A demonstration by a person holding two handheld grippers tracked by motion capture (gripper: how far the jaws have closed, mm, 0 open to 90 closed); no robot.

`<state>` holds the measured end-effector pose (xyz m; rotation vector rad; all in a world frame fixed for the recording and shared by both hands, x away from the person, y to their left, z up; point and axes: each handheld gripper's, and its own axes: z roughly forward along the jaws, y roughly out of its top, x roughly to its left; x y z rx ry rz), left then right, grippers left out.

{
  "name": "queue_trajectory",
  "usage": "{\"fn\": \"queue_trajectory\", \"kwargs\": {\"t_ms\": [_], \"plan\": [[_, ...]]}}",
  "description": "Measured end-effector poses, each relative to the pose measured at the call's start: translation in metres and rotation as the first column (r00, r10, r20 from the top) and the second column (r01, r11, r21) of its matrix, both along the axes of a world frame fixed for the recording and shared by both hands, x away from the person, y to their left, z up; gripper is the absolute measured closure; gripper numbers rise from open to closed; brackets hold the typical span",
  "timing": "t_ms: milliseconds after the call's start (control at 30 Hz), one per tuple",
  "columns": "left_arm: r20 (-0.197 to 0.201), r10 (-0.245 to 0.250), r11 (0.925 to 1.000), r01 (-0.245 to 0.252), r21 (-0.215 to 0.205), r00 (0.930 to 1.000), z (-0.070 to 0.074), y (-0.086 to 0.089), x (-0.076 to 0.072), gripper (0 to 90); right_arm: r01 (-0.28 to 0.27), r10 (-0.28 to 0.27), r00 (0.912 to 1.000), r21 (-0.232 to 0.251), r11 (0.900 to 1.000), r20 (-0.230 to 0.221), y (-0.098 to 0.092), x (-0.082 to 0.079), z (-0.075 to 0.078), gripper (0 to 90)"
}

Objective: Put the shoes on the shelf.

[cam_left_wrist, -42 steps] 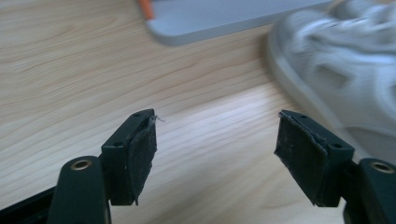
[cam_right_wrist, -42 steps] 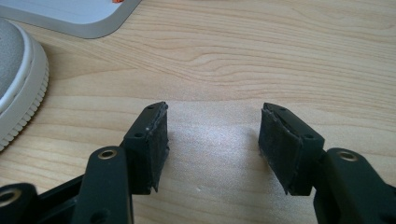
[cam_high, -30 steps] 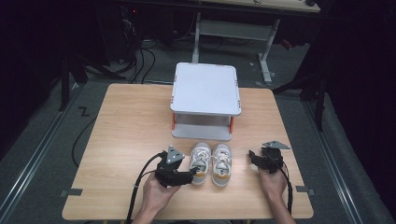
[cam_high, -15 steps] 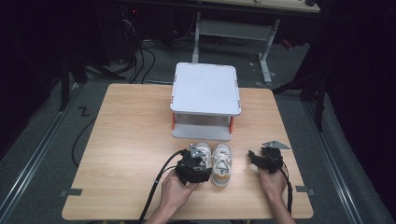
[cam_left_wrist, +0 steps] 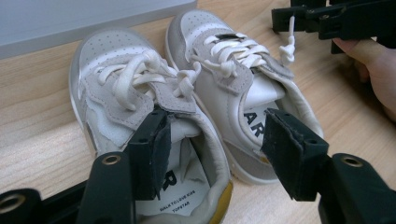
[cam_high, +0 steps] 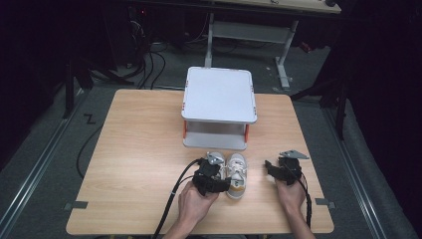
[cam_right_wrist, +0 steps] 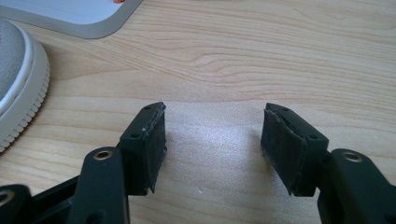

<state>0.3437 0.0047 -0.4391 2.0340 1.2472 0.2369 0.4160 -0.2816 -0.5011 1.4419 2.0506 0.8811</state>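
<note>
A pair of small white and grey laced shoes stands side by side in front of the stand, the left shoe (cam_left_wrist: 121, 84) and the right shoe (cam_left_wrist: 224, 60), toes pointing away from me. My left gripper (cam_left_wrist: 217, 140) is at their heels, one jaw inside each shoe's opening, with the two adjoining inner walls between the pads. The pads do not press on them. Its jaws have just narrowed and then eased a little wider. In the high view it sits at the shoes (cam_high: 236, 174). My right gripper (cam_right_wrist: 212, 135) rests open on bare wood to their right, with nothing between its jaws.
A white two-level stand (cam_high: 219, 94) with orange posts stands just behind the shoes at mid-table. The wooden table (cam_high: 139, 149) has open room to the left and right of it. A black cable trails from each gripper toward the near edge.
My left gripper has moved right, from beside the left shoe onto the heels of the pair. The right gripper and the shoes have stayed put.
</note>
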Motion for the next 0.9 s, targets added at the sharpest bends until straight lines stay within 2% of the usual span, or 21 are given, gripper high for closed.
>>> {"fn": "queue_trajectory", "kwargs": {"t_ms": [33,100,300,433,600,733,800,900], "plan": [[0.008,0.001,1.0,-0.001,0.006,1.0,0.0001,-0.0019,-0.0004,42.4,0.001,-0.001,1.0,0.0,1.0,0.0,0.0,0.0,0.0,39.8],[-0.001,0.0,0.9999,0.0,0.014,1.0,0.0006,-0.0044,-0.0011,42.8,0.002,-0.002,1.0,0.0,1.0,0.001,0.0002,-0.0001,-0.0001,39.8],[0.004,0.012,0.9999,-0.012,0.001,0.9999,-0.0008,-0.0044,-0.0018,45.9,0.003,-0.003,1.0,0.0,1.0,0.001,0.0003,-0.0002,-0.0001,39.8],[0.009,0.023,0.9996,-0.023,0.015,0.9997,-0.001,-0.0068,-0.0033,45.9,0.004,-0.004,1.0,-0.001,1.0,0.002,0.0004,-0.0001,-0.0001,39.8],[-0.009,0.025,0.9997,-0.025,0.003,0.9997,-0.0016,-0.0052,-0.0046,46.5,0.003,-0.003,1.0,0.0,1.0,0.001,0.0003,-0.0001,-0.0001,39.8],[-0.018,0.029,0.9993,-0.029,0.023,0.9994,-0.0004,-0.0081,-0.0018,47.1,0.003,-0.003,1.0,-0.001,1.0,0.003,0.0003,-0.0001,-0.0001,39.8],[-0.039,0.032,0.9994,-0.031,0.013,0.9987,-0.0003,-0.0082,0.0018,46.7,0.003,-0.003,1.0,-0.001,1.0,0.003,0.0003,-0.0001,-0.0001,39.8],[-0.041,0.034,0.9994,-0.033,0.007,0.9986,-0.0012,-0.0109,0.0029,45.8,0.003,-0.003,1.0,-0.001,1.0,0.002,0.0003,-0.0001,-0.0001,39.8]]}}
